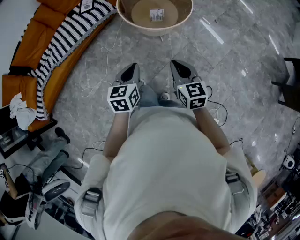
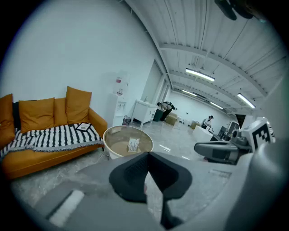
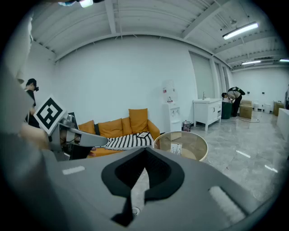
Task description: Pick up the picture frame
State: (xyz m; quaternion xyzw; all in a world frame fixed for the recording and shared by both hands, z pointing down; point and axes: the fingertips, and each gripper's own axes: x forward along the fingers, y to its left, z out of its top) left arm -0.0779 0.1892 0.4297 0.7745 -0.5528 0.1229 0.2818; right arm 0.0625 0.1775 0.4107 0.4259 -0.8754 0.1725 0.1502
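Note:
The picture frame [image 1: 86,5] is small and dark-edged. It lies flat on a black-and-white striped blanket [image 1: 70,33] on the orange sofa [image 1: 33,28], far ahead and to the left; it also shows as the frame [image 2: 82,127] in the left gripper view and the frame [image 3: 143,135] in the right gripper view. My left gripper [image 1: 131,70] and right gripper [image 1: 180,65] are held side by side in front of the person, over the grey floor, well short of the sofa. In their own views the left gripper [image 2: 147,155] and right gripper [image 3: 144,152] have their jaws together with nothing between them.
A round glass-topped table [image 1: 123,14] with a white card inside stands straight ahead, next to the sofa. Cables trail over the marble floor [image 1: 101,70]. A white cloth [image 1: 21,110] lies on the sofa's near end. Cluttered stands [image 1: 28,187] are at lower left, a dark chair [image 1: 290,84] at right.

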